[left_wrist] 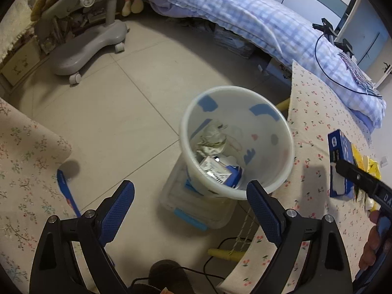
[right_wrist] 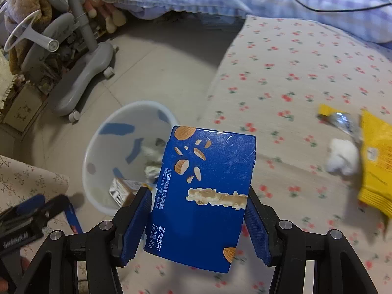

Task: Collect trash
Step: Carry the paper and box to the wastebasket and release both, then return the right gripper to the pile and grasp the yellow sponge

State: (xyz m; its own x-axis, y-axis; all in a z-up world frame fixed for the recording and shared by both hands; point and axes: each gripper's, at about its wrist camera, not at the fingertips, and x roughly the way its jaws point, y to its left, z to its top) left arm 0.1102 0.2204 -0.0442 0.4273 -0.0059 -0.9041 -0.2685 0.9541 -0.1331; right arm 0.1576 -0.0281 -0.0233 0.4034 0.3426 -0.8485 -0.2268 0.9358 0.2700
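Note:
My right gripper (right_wrist: 198, 201) is shut on a blue biscuit box (right_wrist: 205, 191) and holds it above the cherry-print tablecloth (right_wrist: 294, 73), to the right of the white trash bin (right_wrist: 98, 147). The box also shows in the left wrist view (left_wrist: 339, 164), held by the right gripper (left_wrist: 343, 169). My left gripper (left_wrist: 191, 196) is open and empty, above the near rim of the bin (left_wrist: 235, 90). The bin holds crumpled paper (left_wrist: 212, 139) and a small carton (left_wrist: 220, 171).
A yellow wrapper (right_wrist: 377, 161), a white tissue wad (right_wrist: 343, 159) and a small foil wrapper (right_wrist: 340, 120) lie on the table. A grey wheeled chair base (left_wrist: 83, 49) and a bed with a blue checked quilt (left_wrist: 245, 12) stand beyond. A clear plastic box (left_wrist: 196, 208) sits under the bin.

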